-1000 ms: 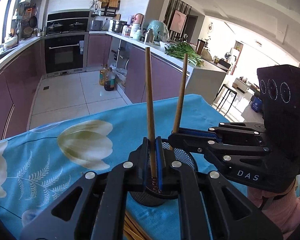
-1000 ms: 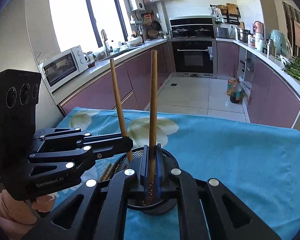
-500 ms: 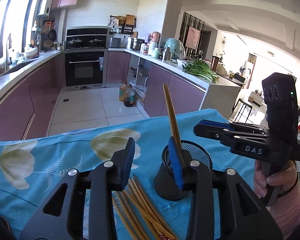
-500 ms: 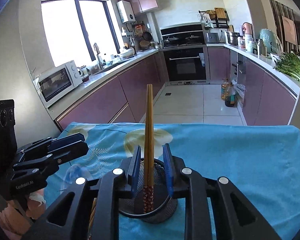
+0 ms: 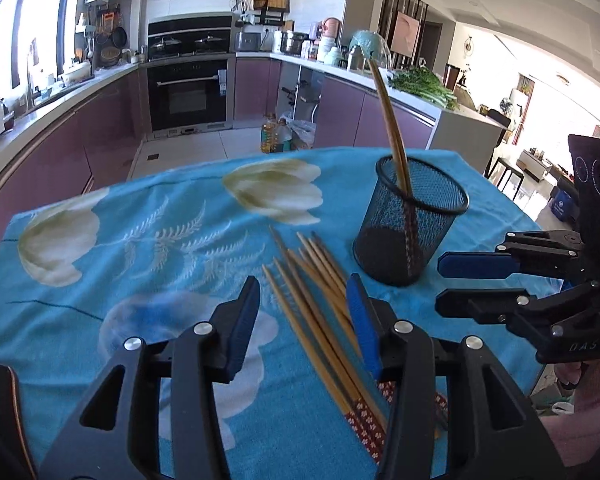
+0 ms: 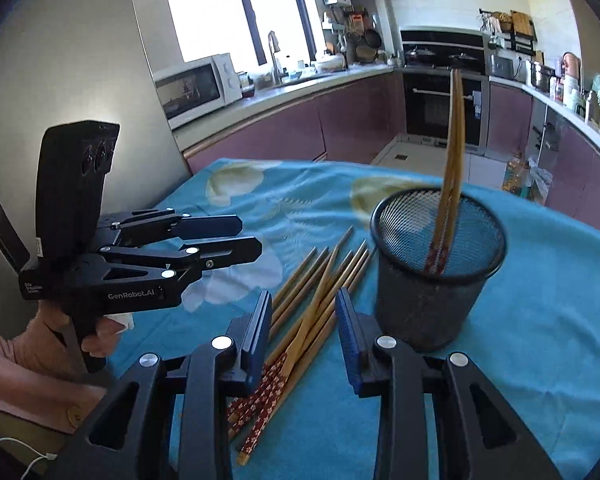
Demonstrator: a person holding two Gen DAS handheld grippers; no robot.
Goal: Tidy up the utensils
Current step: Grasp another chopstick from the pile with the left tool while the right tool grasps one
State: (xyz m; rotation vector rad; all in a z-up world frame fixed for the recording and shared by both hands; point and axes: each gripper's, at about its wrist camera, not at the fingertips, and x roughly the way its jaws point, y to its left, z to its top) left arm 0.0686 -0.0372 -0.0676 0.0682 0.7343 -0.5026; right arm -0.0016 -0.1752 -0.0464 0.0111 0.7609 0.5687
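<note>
A black mesh cup stands on the blue floral tablecloth. Two bamboo chopsticks lean inside it. A pile of several bamboo chopsticks with red patterned ends lies on the cloth beside the cup. My left gripper is open and empty, above the pile. My right gripper is open and empty, also over the pile. Each gripper shows in the other's view: the right, the left.
The table's far edge drops to the kitchen floor. Purple cabinets, an oven and a microwave stand beyond. The person's hands in pink sleeves hold both grippers at the table's near side.
Both grippers opened and let go of their chopsticks, which now stand in the cup. Both pulled back and down toward the pile on the cloth.
</note>
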